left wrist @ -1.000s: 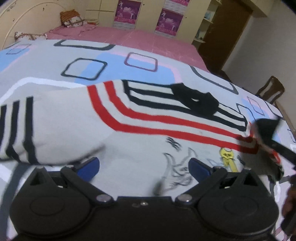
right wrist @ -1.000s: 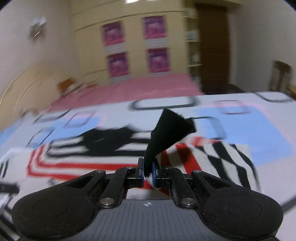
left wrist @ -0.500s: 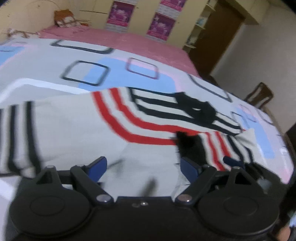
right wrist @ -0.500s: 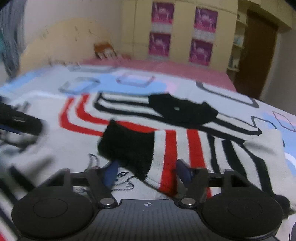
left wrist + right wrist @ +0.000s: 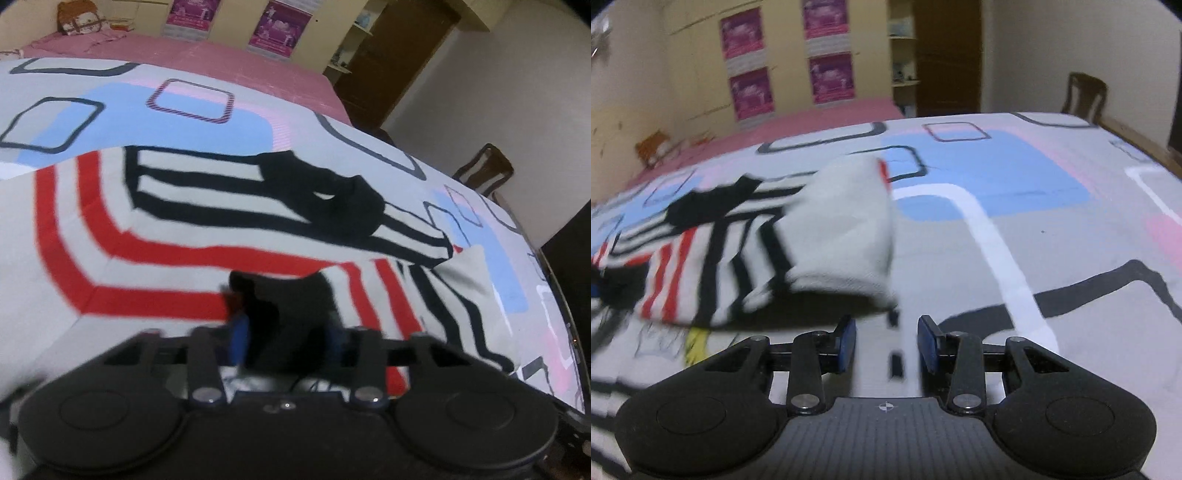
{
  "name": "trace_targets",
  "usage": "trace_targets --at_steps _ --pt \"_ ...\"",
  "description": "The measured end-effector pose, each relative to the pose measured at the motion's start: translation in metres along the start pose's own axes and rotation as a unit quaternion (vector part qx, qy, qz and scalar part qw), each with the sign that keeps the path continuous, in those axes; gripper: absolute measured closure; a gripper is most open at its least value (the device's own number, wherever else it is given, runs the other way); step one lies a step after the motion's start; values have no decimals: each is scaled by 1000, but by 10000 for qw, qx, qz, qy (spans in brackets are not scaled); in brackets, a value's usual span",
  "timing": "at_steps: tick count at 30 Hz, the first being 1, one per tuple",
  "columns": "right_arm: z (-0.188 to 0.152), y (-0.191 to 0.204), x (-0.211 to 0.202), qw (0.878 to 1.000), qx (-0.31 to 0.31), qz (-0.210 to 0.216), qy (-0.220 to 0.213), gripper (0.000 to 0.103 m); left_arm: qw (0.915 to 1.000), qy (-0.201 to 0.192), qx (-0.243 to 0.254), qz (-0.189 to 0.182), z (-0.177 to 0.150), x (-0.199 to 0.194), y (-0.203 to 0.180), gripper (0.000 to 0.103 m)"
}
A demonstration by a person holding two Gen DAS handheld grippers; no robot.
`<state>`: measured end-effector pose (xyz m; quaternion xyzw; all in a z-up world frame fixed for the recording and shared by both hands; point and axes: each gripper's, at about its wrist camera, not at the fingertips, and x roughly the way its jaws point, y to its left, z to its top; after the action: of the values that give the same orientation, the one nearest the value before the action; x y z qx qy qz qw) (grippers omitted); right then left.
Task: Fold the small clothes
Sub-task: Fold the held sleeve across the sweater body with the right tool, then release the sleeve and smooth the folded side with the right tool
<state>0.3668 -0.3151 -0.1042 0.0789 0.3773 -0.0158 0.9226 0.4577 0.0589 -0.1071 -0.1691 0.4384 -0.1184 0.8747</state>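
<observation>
A small grey sweater (image 5: 155,236) with red and black stripes and a black collar (image 5: 332,199) lies flat on the bed. Its right sleeve (image 5: 846,229) is folded over the body, black cuff (image 5: 291,295) pointing inward. My left gripper (image 5: 286,338) is open, its blue pads on either side of the black cuff, not closed on it. My right gripper (image 5: 886,341) is open and empty, just off the sweater's right edge, above the bedsheet. The cuff shows at the far left in the right wrist view (image 5: 620,284).
The bedsheet (image 5: 1015,221) is grey with blue, pink and black shapes. A pink bed (image 5: 184,48) lies behind, with cupboards, a brown door (image 5: 388,62) and a wooden chair (image 5: 484,170) at the right. The bed edge runs along the right.
My right gripper carried the sleeve across the sweater, let go of the cuff and drew back to the right. My left gripper moved right to the dropped cuff and narrowed around it.
</observation>
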Motion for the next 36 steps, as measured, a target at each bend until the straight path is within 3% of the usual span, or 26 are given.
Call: trace_targets --at_steps 2,3,7,11,13,14,17,18,22,24,25,28,30,31,33,36 --pt "5 -6 6 9999 60 83 -19 67 10000 25 70 -50 3 0 -3 90" --pt "5 -6 10 9999 48 133 -33 86 9998 -107 134 -66 5 -5 -5 91" --pt "5 -7 13 9997 -60 223 -1 88 9976 -665 147 133 9 -34 4 92" --pt "1 -6 14 9995 -187 260 36 88 9985 -302 218 409 -2 -16 18 94" --pt "3 -5 11 9989 -355 306 92 88 9981 -297 260 478 -9 -11 18 94" --pt "4 -6 8 9985 -423 332 39 87 9980 -328 256 480 -11 -13 19 89" --pt "4 -15 -19 9973 -541 369 -332 87 9923 -624 358 1012 -17 -33 16 54" --pt "6 -18 -26 9970 -512 377 -432 87 9887 -864 473 1130 -21 -44 12 53" --pt "26 -7 -13 9971 -203 640 -353 87 9898 -841 926 685 -19 -40 -29 49" --pt "35 24 6 9939 -359 1014 -247 87 9876 -701 1320 473 -18 -20 -62 25" --pt "37 41 15 9916 -554 1154 -188 87 9857 -660 1499 390 -21 -11 -74 22" --pt "31 81 37 9828 -1184 1419 34 87 9803 -419 1861 511 -26 16 -90 22" --pt "25 79 44 9836 -1416 1114 109 88 9809 -214 1765 783 -27 24 -74 22" --pt "24 66 46 9872 -1295 921 149 88 9835 -229 1674 649 -27 19 -61 22" --pt "30 35 45 9906 -856 1039 239 88 9875 -88 1482 522 -21 9 -51 22" --pt "45 41 44 9881 -1100 1076 11 87 9904 -273 1321 297 -6 7 -64 22"
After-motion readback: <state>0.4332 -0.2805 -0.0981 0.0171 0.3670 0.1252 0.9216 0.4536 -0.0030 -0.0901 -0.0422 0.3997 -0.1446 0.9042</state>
